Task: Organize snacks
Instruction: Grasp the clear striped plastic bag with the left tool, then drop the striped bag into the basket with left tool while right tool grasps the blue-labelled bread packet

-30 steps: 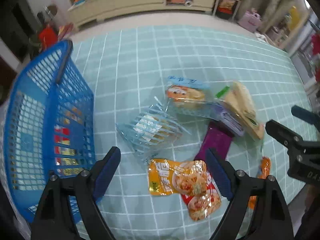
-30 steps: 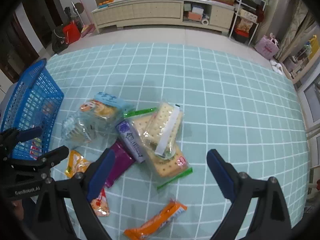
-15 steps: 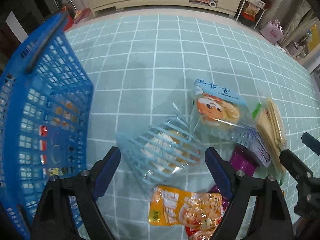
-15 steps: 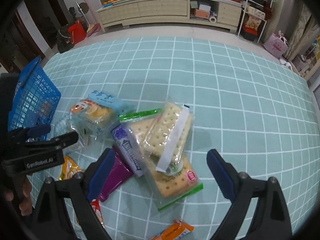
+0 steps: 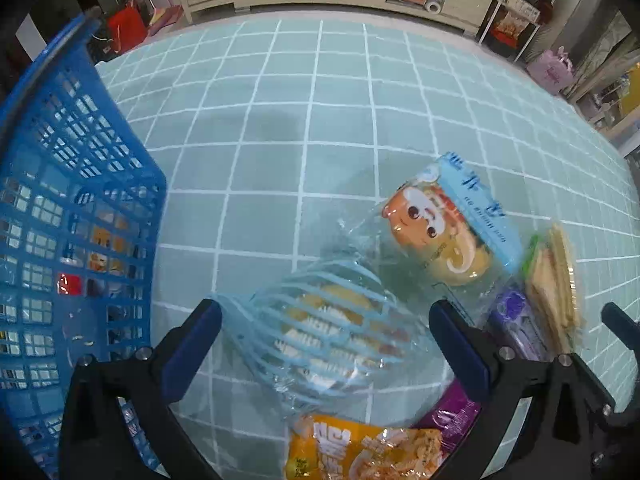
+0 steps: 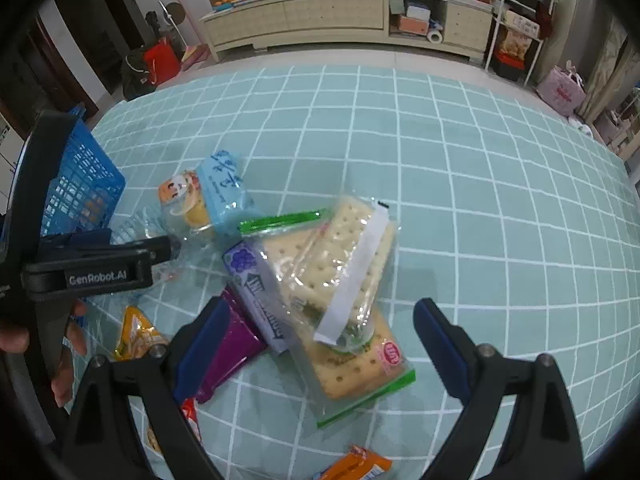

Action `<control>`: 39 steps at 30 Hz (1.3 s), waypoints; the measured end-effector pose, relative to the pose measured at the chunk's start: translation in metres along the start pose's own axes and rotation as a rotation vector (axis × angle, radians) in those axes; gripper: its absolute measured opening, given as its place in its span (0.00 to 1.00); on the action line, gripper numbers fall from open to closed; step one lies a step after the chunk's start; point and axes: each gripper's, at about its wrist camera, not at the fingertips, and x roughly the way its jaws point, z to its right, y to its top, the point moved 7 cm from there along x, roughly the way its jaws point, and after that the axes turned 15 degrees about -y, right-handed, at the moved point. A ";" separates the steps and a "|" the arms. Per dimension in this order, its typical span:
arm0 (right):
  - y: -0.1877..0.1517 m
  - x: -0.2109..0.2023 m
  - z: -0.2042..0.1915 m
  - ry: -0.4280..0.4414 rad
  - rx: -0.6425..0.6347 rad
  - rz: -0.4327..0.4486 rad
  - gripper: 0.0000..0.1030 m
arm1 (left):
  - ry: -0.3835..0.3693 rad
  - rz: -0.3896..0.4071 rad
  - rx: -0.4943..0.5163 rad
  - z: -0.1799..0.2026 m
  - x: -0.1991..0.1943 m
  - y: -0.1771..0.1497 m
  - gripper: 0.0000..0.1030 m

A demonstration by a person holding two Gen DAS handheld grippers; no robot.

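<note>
Striped clear packet [image 5: 328, 336] lies between left gripper [image 5: 326, 340] fingers; untouched.

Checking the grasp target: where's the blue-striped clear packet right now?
In the left wrist view the blue-striped packet lies on the checked cloth between the open left tongs, right of the blue basket and just below the cartoon cake bag.

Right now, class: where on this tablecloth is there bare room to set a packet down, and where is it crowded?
Bare: the checked cloth right of the cracker packs, and the far stretch beyond the cartoon cake pack. Crowded: the snack heap between the blue basket and crackers, where the left gripper straddles the striped clear pack.
</note>
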 end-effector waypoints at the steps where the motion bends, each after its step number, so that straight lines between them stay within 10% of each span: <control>1: 0.000 0.002 0.001 0.000 0.003 -0.004 0.92 | 0.011 -0.010 0.006 -0.001 0.005 0.001 1.00; 6: -0.001 0.006 0.003 0.004 0.012 -0.014 0.92 | 0.054 -0.012 0.037 -0.002 0.017 0.004 0.95; 11: -0.002 0.006 0.003 0.015 0.018 -0.032 0.92 | 0.044 -0.025 0.100 0.016 0.007 -0.013 0.69; 18: 0.004 -0.003 -0.009 0.028 -0.003 -0.033 0.92 | -0.024 -0.032 0.140 0.028 0.003 -0.025 0.65; 39: 0.056 -0.031 -0.066 0.049 -0.183 0.092 0.92 | -0.026 0.338 0.272 -0.002 -0.169 -0.015 0.65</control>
